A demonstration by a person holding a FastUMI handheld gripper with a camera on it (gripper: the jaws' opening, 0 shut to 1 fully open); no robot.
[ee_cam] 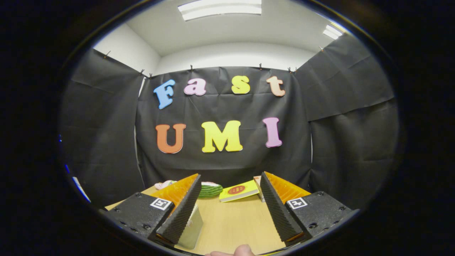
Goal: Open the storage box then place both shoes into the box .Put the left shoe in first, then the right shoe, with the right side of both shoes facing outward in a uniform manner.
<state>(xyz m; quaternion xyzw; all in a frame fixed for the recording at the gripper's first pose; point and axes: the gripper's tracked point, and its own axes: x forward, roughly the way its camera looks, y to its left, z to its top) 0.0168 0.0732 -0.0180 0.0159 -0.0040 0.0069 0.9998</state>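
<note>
Wide apart, ribbed wedge jaws flank bare wooden table (231, 220).

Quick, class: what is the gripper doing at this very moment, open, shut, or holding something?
Gripper: open, fingers spread wide above the wooden table, holding nothing; a yellow book lies beyond them.

green thing (210, 190) half hidden behind tool (229, 206)

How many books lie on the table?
1: a yellow book lies flat on the table, beyond the open claw, between its fingers. Something pale beside it, behind the right finger, is too hidden to tell.
</note>
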